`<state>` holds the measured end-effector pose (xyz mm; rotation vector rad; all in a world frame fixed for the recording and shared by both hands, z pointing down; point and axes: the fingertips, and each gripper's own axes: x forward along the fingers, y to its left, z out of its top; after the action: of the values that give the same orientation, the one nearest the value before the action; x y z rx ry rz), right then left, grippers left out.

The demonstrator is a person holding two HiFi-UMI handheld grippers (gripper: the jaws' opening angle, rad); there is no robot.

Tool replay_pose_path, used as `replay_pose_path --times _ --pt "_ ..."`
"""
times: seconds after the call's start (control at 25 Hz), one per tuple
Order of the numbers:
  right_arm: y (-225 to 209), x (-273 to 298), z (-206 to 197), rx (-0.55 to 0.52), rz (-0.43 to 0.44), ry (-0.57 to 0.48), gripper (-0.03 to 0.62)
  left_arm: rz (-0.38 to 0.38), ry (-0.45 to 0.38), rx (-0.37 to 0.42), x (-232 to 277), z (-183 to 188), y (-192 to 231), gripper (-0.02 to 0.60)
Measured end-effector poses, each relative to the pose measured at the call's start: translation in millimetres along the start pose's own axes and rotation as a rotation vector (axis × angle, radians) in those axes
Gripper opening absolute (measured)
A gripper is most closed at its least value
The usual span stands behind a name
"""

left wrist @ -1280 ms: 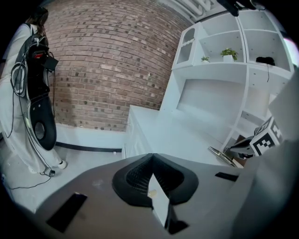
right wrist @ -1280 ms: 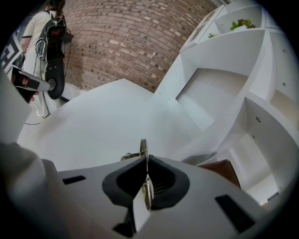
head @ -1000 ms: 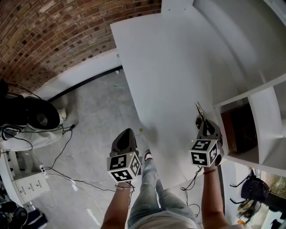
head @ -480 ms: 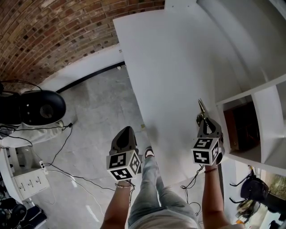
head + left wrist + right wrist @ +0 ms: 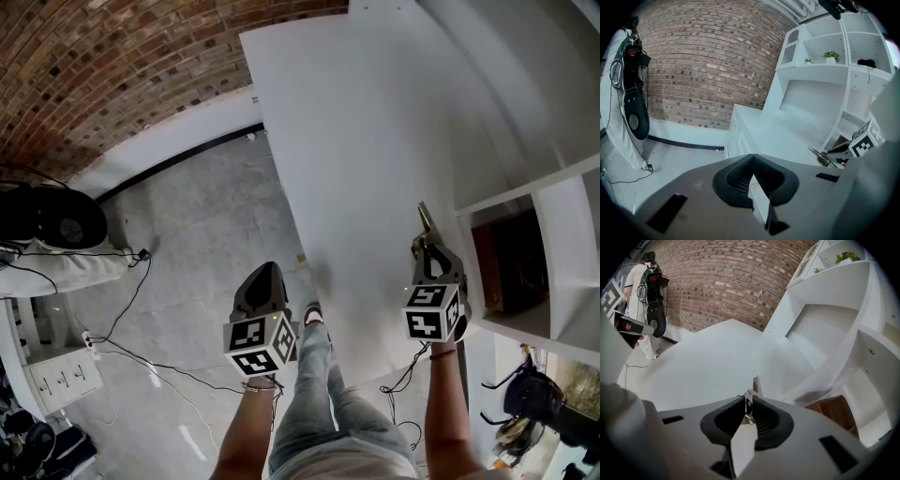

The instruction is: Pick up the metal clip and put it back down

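A thin metal clip (image 5: 424,222) sticks out forward from my right gripper (image 5: 429,251), which is shut on it above the white table (image 5: 356,141), near the table's right side. In the right gripper view the metal clip (image 5: 754,385) pokes up between the dark pads of the right gripper (image 5: 747,404). My left gripper (image 5: 265,277) hovers over the floor just left of the table's edge, jaws together with nothing in them. The left gripper view shows the left gripper (image 5: 753,177) shut, and the metal clip (image 5: 819,156) off to the right.
White shelving (image 5: 553,234) with a brown compartment (image 5: 506,267) stands right of the table. A brick wall (image 5: 112,66) runs behind. Cables (image 5: 141,356) lie on the grey floor, and a person in white with black gear (image 5: 47,220) stands at the left.
The right gripper keeps the clip and barely shifts against the table. The black gear at the left has moved, and the head view has drifted slightly.
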<state>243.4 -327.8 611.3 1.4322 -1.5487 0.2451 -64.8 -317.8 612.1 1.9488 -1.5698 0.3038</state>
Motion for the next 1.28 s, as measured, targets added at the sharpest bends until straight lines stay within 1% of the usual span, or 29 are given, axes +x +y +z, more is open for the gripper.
replay_pose_path --times 0.12,0.2,0.32,0.4,0.64,0.84,1.0,1.16,1.28 --pt "2 1 -1 0.001 0.021 -0.001 0.061 0.004 0.001 -0.002 -1 -2 1 0.011" --pt "4 1 -1 0.0 0.036 0.0 0.091 0.005 0.001 -0.002 -2 -3 0 0.012" --pt "4 0 0 -0.003 0.035 -0.005 0.096 0.007 0.001 -0.002 -3 -3 0 0.012" --pt "4 -2 1 -0.003 0.036 -0.013 0.111 0.008 -0.001 0.0 -5 -2 0 0.011" --pt "-2 -17 7 0.02 0.038 -0.048 0.114 0.012 -0.022 0.009 -13 9 -5 0.012" --pt "-13 -41 18 0.094 0.061 -0.099 0.114 -0.001 -0.055 0.026 -26 29 -18 0.012" --pt "-26 -72 24 0.189 0.089 -0.153 0.114 -0.024 -0.081 0.045 -43 48 -37 0.011" --pt "-46 -104 29 0.278 0.11 -0.223 0.1 -0.063 -0.132 0.078 -62 74 -60 0.012" --pt "-68 -133 33 0.35 0.099 -0.299 0.068 -0.083 -0.184 0.095 -76 96 -76 0.012"
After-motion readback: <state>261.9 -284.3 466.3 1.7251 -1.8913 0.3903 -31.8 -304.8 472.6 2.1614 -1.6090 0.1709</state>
